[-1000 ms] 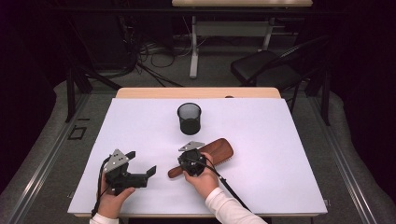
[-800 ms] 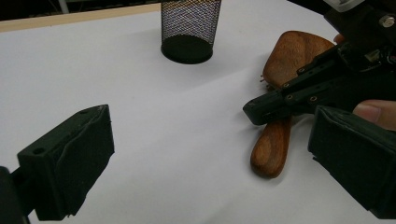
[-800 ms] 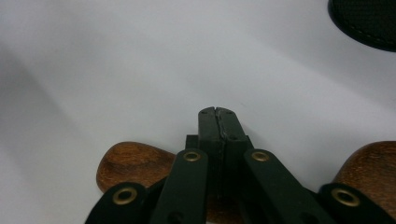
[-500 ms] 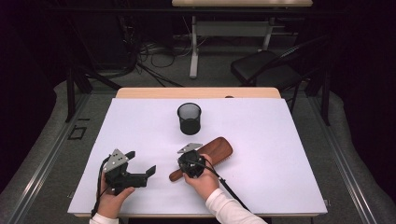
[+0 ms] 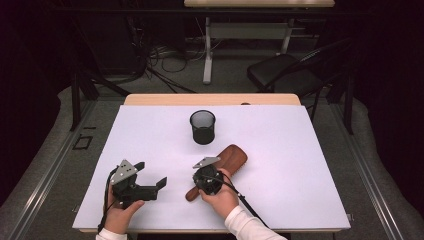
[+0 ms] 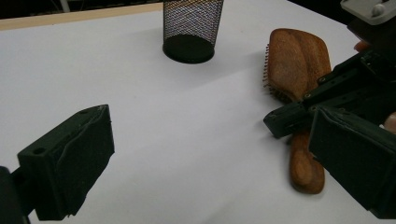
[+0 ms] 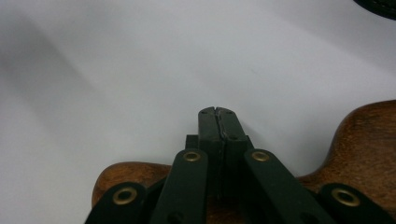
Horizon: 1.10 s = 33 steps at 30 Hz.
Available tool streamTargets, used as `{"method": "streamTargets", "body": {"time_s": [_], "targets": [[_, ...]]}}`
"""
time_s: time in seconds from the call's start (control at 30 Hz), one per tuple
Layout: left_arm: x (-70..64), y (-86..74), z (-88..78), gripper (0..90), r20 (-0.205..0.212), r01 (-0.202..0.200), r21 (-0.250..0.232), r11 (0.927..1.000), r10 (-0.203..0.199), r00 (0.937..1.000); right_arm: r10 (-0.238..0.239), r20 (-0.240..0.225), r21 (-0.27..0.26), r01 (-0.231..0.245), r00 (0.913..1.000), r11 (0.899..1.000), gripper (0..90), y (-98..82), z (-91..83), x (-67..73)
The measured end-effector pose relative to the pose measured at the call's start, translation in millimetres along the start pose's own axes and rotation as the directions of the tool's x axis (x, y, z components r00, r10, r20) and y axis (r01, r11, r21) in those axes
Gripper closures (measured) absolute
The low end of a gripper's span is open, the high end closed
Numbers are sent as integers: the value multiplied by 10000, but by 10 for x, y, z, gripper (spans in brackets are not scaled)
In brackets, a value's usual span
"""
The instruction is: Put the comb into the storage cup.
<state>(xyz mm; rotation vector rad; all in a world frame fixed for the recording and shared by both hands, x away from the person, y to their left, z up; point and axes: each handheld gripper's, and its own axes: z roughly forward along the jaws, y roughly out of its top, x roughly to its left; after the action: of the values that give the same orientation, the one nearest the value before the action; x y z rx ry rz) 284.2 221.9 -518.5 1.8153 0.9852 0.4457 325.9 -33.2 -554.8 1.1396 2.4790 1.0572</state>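
We see a black mesh cup (image 5: 203, 127) standing upright on the white table top (image 5: 300, 165), toward its far middle; in the left gripper view the same cup (image 6: 192, 28) stands with its round dark base flat on the white surface. Along the table's far edge runs a strip of bare light wood (image 5: 210, 99). Beyond it, on the grey floor, a black chair (image 5: 285, 75) stands at the right, a white table leg (image 5: 207, 52) rises near the middle, and dark cables (image 5: 155, 62) lie tangled at the left.

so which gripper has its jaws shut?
The right gripper: jaws pressed together above the wooden hairbrush handle. The left gripper has its jaws wide apart.
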Motion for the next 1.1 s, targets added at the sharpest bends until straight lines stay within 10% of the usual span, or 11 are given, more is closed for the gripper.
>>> {"method": "streamTargets", "body": {"time_s": [1.1], "targets": [[4, -5, 7, 10, -85, 39, 36, 10000, -39, 10000, 176, -86, 50, -176, 9998, 9998, 900, -476, -441, -190]]}}
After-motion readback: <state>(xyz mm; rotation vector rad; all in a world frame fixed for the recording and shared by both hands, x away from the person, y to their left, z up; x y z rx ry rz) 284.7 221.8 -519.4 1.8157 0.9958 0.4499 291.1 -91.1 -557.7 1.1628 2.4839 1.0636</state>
